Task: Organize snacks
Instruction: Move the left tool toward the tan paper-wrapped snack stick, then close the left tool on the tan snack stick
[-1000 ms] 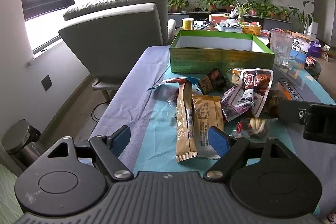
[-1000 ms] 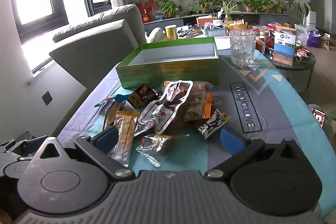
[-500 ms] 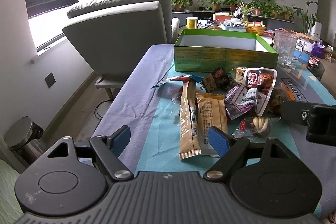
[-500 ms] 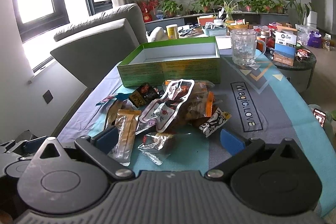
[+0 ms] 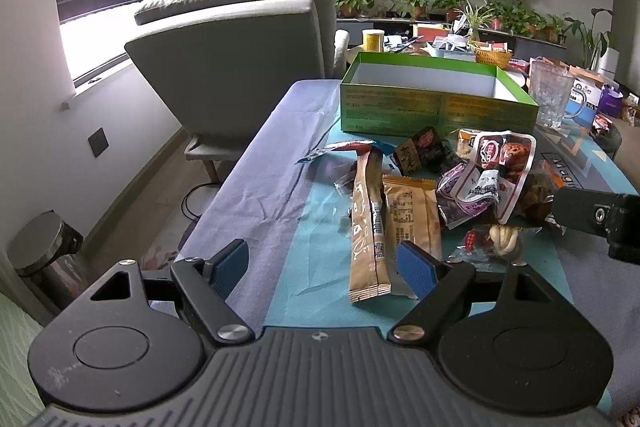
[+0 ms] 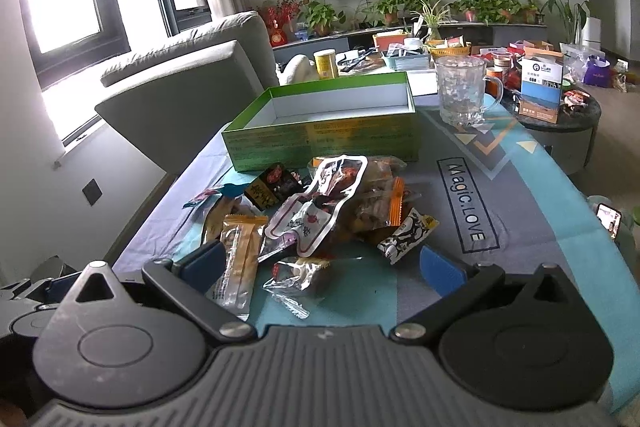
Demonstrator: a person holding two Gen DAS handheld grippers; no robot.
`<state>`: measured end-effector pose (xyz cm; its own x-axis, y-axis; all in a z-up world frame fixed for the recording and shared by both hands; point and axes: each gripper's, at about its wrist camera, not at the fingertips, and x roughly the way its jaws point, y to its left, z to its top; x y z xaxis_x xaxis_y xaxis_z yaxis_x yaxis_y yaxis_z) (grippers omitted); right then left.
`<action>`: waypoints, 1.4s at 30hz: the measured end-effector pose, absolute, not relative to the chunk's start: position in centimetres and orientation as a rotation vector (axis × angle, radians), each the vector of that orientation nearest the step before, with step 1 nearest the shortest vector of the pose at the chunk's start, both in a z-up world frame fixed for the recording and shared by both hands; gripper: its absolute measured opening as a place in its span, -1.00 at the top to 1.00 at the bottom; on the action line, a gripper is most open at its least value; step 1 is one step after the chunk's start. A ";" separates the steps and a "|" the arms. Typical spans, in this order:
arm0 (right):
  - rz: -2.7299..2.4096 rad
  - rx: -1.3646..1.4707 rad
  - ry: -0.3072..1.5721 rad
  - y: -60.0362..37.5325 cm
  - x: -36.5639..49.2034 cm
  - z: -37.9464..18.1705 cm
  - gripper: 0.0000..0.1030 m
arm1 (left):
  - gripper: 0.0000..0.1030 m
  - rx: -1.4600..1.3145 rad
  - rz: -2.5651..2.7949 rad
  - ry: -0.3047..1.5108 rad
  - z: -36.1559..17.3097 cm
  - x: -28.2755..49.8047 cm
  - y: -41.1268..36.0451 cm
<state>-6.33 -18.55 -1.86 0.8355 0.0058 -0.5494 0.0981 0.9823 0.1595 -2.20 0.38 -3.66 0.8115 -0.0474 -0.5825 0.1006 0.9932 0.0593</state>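
Waiting in front of the empty green cardboard box, heaped foil snack packets remain unsorted (both grippers, left gripper and right gripper, gape, holding nothing).

Two low wrist views facing across the table, both sharing green box (left view further left)

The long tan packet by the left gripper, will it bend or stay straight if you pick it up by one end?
The long tan packet would probably droop a bit: it is a thin wrapper, lying flat on the tablecloth. Its crimped ends look flat and easy to pinch. It seems light, and the shiny film might slip, so gripping the middle could be steadier.
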 end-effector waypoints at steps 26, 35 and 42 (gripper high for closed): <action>-0.061 0.198 0.592 -19.9 -5.6 -2.6 -0.19 | -0.56 0.074 -0.119 0.632 -4.7 -1.2 0.2; -0.063 0.157 0.509 -22.1 -5.0 -2.9 -0.19 | -0.53 0.039 -0.164 0.637 -5.6 1.1 0.1; -0.020 0.115 0.566 -21.7 -2.9 -4.3 -0.19 | -0.38 0.060 -0.177 0.684 -6.5 3.3 -0.4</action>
<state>-2.88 -21.72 -4.30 0.8441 0.0125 -0.5360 0.0511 0.9933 0.1035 3.27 -0.44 -6.50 0.7605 -0.1427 -0.6334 0.1821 0.9833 -0.0029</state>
